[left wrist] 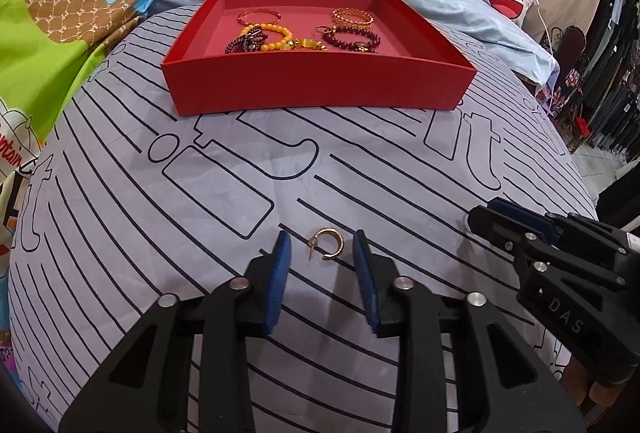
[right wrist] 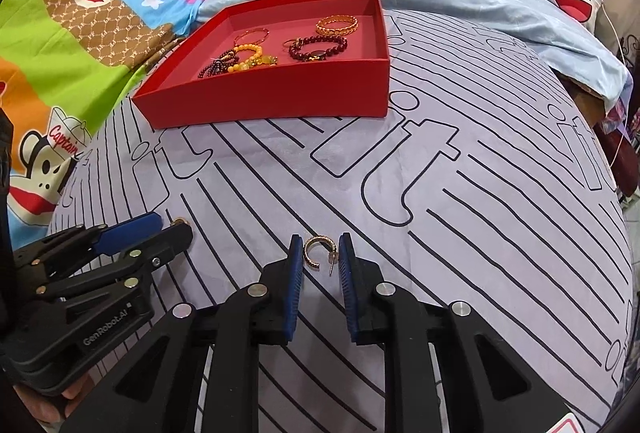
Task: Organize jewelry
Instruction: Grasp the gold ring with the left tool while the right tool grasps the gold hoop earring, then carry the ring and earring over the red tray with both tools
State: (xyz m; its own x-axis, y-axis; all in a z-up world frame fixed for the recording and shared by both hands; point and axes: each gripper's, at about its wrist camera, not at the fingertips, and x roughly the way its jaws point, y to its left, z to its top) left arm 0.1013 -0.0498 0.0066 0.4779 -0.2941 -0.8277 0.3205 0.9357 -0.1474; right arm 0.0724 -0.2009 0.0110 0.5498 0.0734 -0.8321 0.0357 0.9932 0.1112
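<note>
1. My left gripper [left wrist: 322,247] is low over the striped sheet [left wrist: 360,173], near its front edge. Fingers are spread, blue pads clear of the gold hoop earring [left wrist: 329,243] lying flat between them. No contact either side.
2. My right gripper [right wrist: 320,248] is also near the front edge. It straddles a second gold hoop earring [right wrist: 316,252], with a narrower gap. The left pad is just beside the hoop and the right pad is at the post; can't confirm a real pinch.
3. Red tray [left wrist: 320,89] sits toward the sheet's far edge, well apart from both earrings.
4. Tray contents: gold bangle [left wrist: 353,17], thin pinkish bangle [left wrist: 259,17], yellow bead bracelet [left wrist: 276,37], dark red bead bracelet [left wrist: 352,39], dark purple beads [left wrist: 244,43].
</note>
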